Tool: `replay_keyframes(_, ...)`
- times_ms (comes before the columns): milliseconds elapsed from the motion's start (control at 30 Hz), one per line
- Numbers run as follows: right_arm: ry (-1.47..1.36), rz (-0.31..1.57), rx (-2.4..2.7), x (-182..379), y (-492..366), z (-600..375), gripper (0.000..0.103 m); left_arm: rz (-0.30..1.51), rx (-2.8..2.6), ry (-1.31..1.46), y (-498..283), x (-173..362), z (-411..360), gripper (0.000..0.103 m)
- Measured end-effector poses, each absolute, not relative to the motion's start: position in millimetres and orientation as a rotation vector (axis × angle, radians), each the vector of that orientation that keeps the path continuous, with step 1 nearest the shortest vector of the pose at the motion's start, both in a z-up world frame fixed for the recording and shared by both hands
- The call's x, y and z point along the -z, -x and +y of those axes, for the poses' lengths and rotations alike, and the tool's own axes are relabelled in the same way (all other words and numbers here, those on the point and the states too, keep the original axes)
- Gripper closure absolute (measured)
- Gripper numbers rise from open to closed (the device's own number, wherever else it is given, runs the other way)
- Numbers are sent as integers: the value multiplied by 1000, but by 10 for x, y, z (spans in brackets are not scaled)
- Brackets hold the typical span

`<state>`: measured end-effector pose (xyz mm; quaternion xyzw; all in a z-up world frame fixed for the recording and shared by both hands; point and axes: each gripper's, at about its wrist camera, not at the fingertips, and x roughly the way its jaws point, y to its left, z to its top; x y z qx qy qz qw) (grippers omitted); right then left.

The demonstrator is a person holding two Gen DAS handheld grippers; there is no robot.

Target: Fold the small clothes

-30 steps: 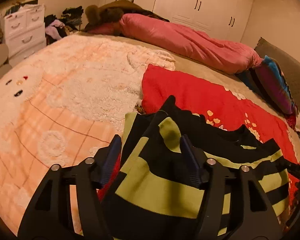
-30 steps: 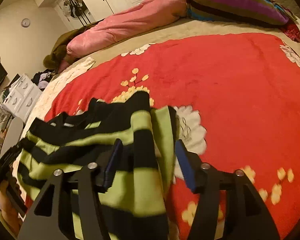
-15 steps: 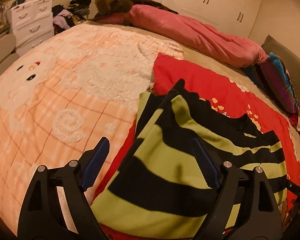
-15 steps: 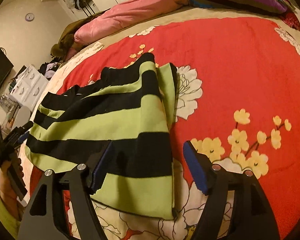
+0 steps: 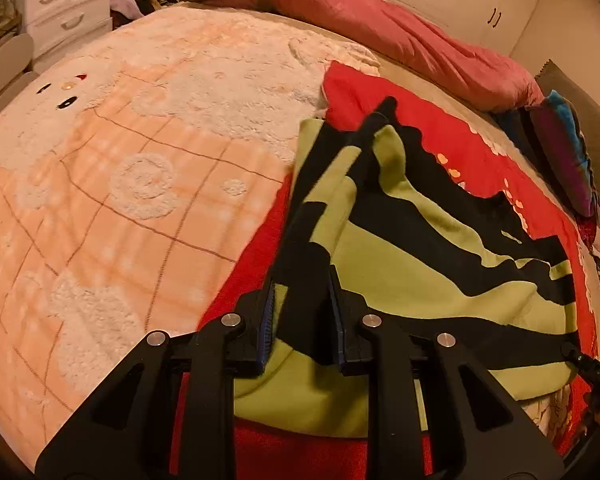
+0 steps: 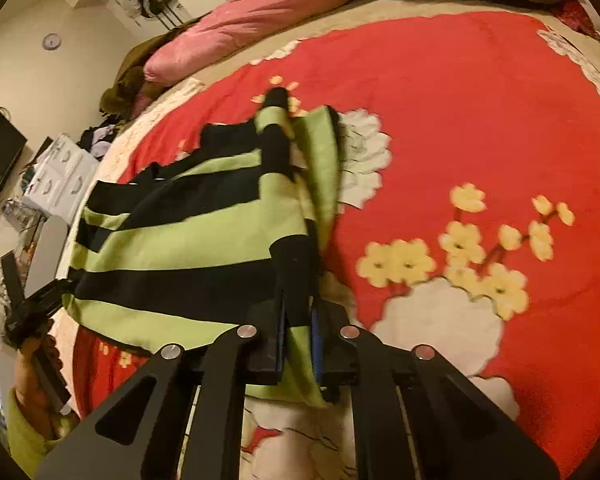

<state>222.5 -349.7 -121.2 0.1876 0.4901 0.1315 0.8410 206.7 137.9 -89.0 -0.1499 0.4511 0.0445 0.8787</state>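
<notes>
A small green-and-black striped sweater lies spread on the red flowered blanket; it also shows in the right wrist view. My left gripper is shut on the sweater's near left edge, cloth pinched between its blue pads. My right gripper is shut on the sweater's near right edge. A sleeve lies folded over the body. The left gripper and the hand holding it show at the left of the right wrist view.
A peach-and-white fleece blanket covers the bed's left half. A pink duvet and a striped pillow lie at the far side. White drawers stand beyond the bed's left edge. White wardrobes line the far wall.
Both grippers were open over the sweater half a second ago; now both have closed on its near edge, one at each side, and the cloth has bunched up between the pads.
</notes>
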Motion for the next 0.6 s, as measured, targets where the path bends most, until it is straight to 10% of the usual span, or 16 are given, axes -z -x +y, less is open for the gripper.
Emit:
replay_keyframes(300, -370, 1046, -239, 1192, -2192, -3511, 86, 904, -122, 270, -2005, 843, 1362, 72)
replay_keyframes(600, -321, 940, -236, 798, -2020, -3501, 49, 863, -149, 262, -1799, 687, 1434, 63)
